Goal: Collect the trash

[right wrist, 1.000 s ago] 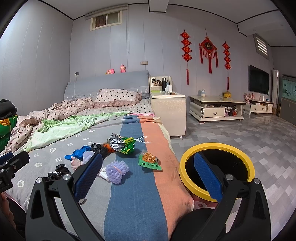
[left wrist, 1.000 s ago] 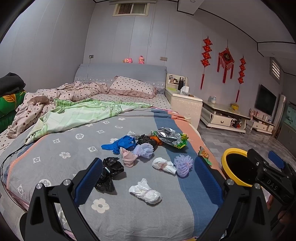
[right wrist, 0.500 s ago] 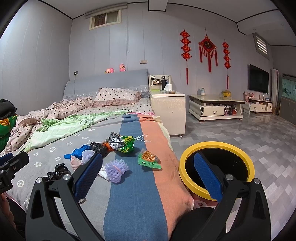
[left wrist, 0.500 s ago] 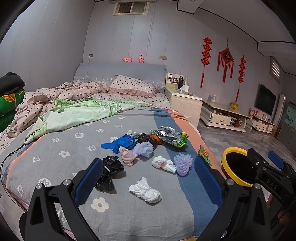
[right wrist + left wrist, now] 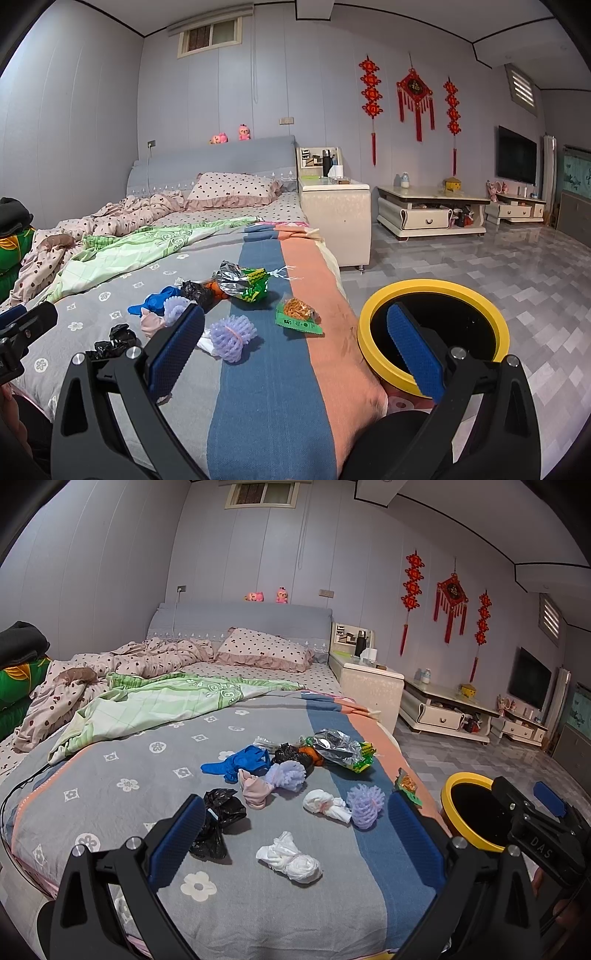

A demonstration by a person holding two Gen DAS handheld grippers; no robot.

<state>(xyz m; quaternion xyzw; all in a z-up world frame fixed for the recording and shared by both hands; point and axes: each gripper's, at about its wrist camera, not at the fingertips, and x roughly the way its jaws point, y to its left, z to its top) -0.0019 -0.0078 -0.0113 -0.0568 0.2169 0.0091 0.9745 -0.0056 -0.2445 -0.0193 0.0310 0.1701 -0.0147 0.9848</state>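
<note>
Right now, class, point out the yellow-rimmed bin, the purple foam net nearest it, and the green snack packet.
yellow-rimmed bin (image 5: 373,306), right wrist view, left rim.
purple foam net (image 5: 232,335), right wrist view, its middle.
green snack packet (image 5: 297,316), right wrist view, its centre.

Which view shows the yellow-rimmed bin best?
The right wrist view: the yellow-rimmed bin shows nearly its whole rim and dark inside beside the bed. In the left wrist view, the bin is partly hidden behind the right claw.

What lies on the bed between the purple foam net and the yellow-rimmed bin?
In the right wrist view, a green snack packet lies between the purple foam net and the yellow-rimmed bin; beyond it, only bare orange-striped bedspread to the bed's edge.
</note>
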